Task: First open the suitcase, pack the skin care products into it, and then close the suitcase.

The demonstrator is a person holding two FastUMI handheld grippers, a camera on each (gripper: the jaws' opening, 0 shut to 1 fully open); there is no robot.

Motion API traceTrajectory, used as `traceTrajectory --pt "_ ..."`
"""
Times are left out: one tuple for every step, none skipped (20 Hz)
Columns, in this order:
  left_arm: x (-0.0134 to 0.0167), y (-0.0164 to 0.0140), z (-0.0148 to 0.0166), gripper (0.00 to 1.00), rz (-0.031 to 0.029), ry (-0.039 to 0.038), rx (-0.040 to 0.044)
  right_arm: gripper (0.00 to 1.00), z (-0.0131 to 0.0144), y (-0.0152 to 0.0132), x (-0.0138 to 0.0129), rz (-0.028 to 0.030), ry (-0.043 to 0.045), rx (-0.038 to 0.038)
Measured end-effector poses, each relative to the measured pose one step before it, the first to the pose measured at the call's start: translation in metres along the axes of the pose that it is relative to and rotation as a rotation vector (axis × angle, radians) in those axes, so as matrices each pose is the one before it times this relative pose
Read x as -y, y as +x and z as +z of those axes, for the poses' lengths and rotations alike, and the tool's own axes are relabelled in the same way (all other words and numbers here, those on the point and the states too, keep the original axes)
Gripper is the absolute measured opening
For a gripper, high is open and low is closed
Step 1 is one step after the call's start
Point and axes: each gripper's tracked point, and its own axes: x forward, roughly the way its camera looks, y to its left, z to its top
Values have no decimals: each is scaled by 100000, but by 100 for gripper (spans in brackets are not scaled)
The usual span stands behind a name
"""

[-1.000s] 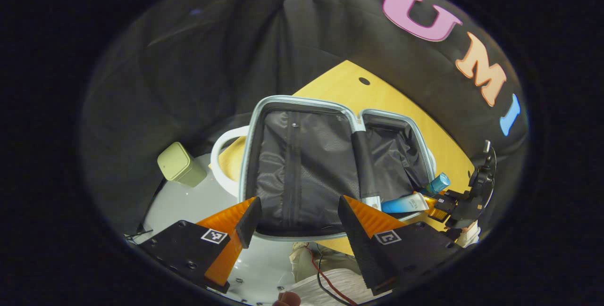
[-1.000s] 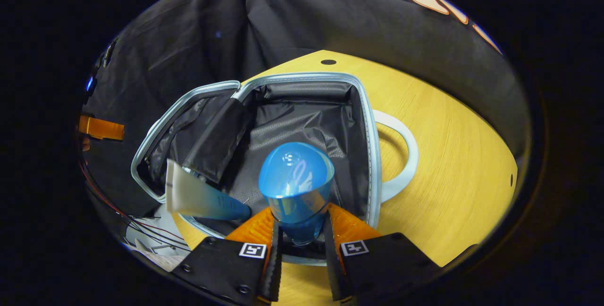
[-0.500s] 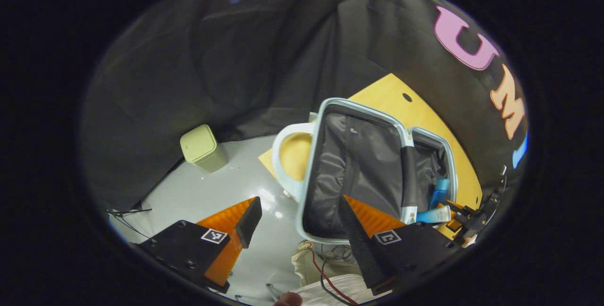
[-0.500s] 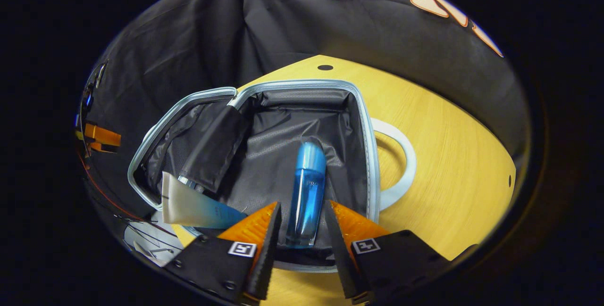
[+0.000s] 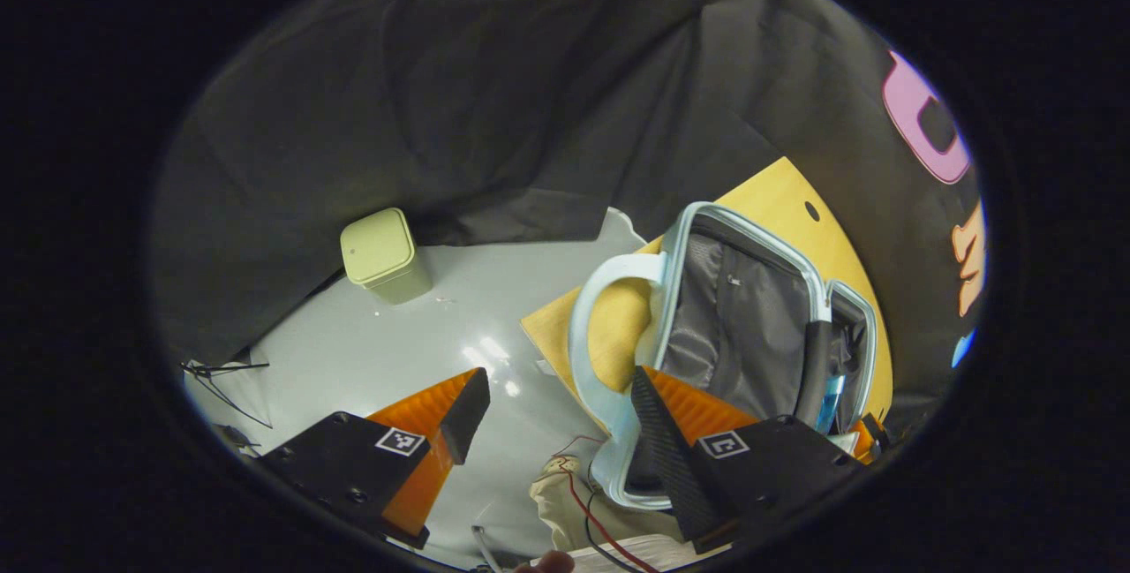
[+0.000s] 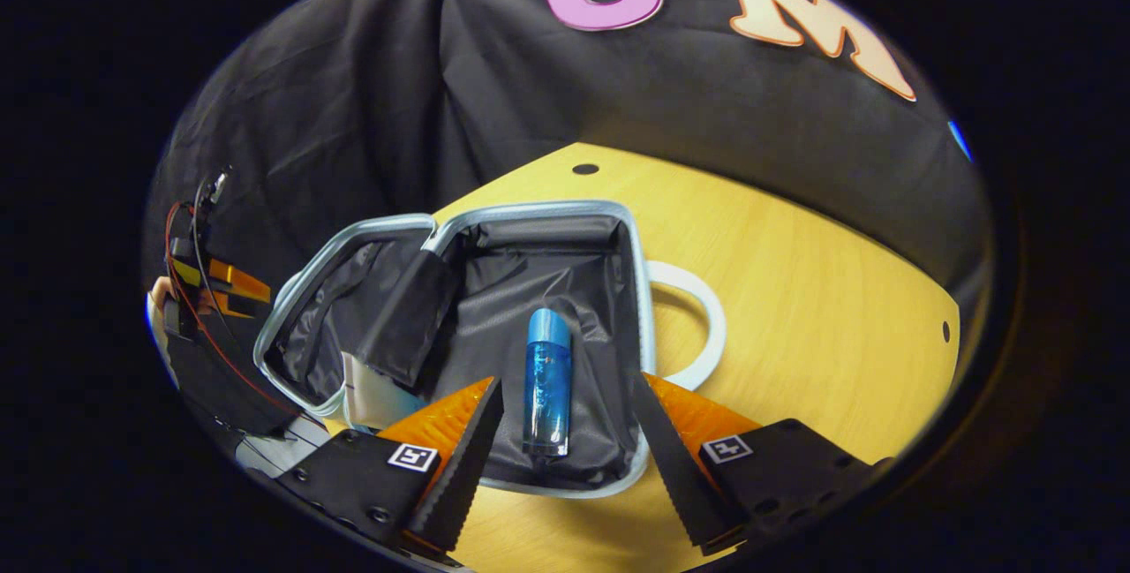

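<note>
Between the wide-open, empty fingers of the right gripper (image 6: 565, 458) the blue bottle (image 6: 546, 381) lies in the open suitcase (image 6: 640, 290) beside a tube (image 6: 375, 396) — packing looks done, so closing comes next — while the left gripper (image 5: 552, 418), also spread and empty, hangs near the lid.

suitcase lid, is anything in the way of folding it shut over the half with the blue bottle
Yes, partly. The white-to-blue squeeze tube lies across the pale blue zip rim between the black-lined suitcase halves, near the front edge. The translucent blue bottle lies flat inside. The right gripper hangs open above that half.
</note>
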Motion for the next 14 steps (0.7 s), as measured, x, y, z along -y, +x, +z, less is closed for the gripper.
traceTrajectory --pt "-49 825 187 96 -360 -580 -488 93 542 -781 755 -1304 1777 2049" --pt "-45 754 87 96 -382 -1278 -1004 93 372 -856 777 -1531 1893 1716" --pt "86 680 -25 99 -1154 -1252 -1337 93 385 -904 1046 -1911 1751 1529" --pt "39 763 -60 95 -730 -1567 -1122 93 271 -929 1312 -2412 1577 1324" --pt "-67 603 -85 95 -596 -1269 -1333 93 132 -793 1443 -2645 1786 620" --pt "7 643 -10 95 -974 -1346 -1009 93 -133 -801 1236 -2448 2076 195" --pt "72 241 59 93 -1638 -1401 -824 93 71 -823 1441 -2572 2141 335" --pt "196 458 -48 92 -2059 -1311 -1065 93 -11 -718 1474 -2636 2103 525" --pt "293 434 -172 89 -1966 -617 -1512 93 58 -717 1273 -2332 2178 484" --pt "321 671 -326 87 -1228 -560 -939 93 -119 -734 1156 -1992 1847 513" --pt "46 432 -115 82 -652 -563 -750 93 -48 -667 1252 -2285 1292 545" --pt "-38 233 -69 85 -260 -775 -744 93 -304 -618 1119 -2167 948 -184" --pt "50 183 -83 77 -724 -646 -244 93 -310 -574 1049 -1640 963 -521" --pt "-21 47 54 74 -814 -369 -378 93 -290 -528 746 -1263 758 -490"
